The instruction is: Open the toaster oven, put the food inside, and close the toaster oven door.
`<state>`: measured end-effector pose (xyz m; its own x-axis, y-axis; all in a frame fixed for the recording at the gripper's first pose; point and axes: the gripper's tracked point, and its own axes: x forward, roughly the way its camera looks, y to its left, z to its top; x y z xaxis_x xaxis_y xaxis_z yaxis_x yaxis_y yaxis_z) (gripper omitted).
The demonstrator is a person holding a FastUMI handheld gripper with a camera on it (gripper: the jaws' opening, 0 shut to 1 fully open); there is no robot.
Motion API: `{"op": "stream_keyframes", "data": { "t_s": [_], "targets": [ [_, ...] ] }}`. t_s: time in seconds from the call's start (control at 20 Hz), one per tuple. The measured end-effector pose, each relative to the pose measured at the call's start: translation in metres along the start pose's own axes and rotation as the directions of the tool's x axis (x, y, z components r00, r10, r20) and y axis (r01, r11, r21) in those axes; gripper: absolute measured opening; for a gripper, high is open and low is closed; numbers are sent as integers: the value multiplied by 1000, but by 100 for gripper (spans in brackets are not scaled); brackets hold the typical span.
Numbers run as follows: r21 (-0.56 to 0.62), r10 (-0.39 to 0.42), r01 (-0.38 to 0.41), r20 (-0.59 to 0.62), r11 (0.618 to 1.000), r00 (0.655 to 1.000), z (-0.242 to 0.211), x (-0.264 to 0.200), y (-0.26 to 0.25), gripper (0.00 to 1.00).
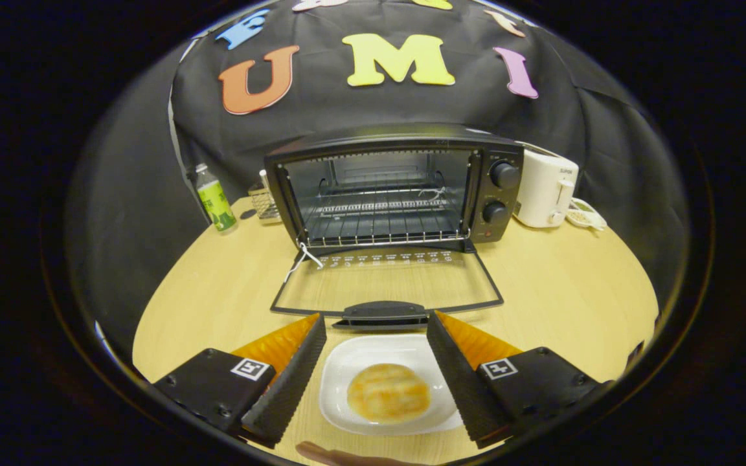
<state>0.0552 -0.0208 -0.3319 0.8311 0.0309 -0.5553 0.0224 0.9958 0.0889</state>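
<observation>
Hovering claw: gripper [376,320] hangs over the near edge of the wooden table [567,291], fingers spread wide and holding nothing.
Nearest thing: a fingertip-like shape [331,455] shows at the closest table edge, too little of it to say more.
Food: a round, golden, flat bun or cake [388,392] lies in the middle of a white square plate [340,362], between the two fingers and below them, touched by neither.
Plate position: it sits just on the near side of the door handle [383,312], close to it but apart.
Door: the toaster oven door [386,281] is already dropped fully open, lying flat on the table, its glass showing the wood beneath.
Cavity: the toaster oven [399,188] stands beyond the door, its wire rack [383,223] bare and ready.
Right side, far: two knobs [502,191] on the oven's panel; a white appliance [544,188] stands just right of the oven.
Left side, far: a bottle with a green label [215,199] stands left of the oven, with a small wire basket [264,204] between them.
Step in hand: opening looks done; picking up the food is the step now, not yet begun.
Next move: lower the fingers around the food, or onto the plate rim, close gently so it isn't crushed, then carry it forward over the flat door onto the rack.
</observation>
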Motion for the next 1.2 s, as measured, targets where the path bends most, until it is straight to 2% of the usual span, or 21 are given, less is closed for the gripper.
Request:
{"op": "stream_keyframes", "data": {
  "t_s": [0.4, 0.65, 0.95, 1.2],
  "targets": [
    [44, -12, 7, 116, 999, 993, -49, -30, 1, 100],
    [40, -38, 36, 56, 999, 998, -86, -17, -4, 100],
    [69, -35, 37, -26, 997, 999, -99, -8, -6, 100],
    [98, -22, 22, -7, 995, 1000, -97, -6, -7, 96]
  ]
}}
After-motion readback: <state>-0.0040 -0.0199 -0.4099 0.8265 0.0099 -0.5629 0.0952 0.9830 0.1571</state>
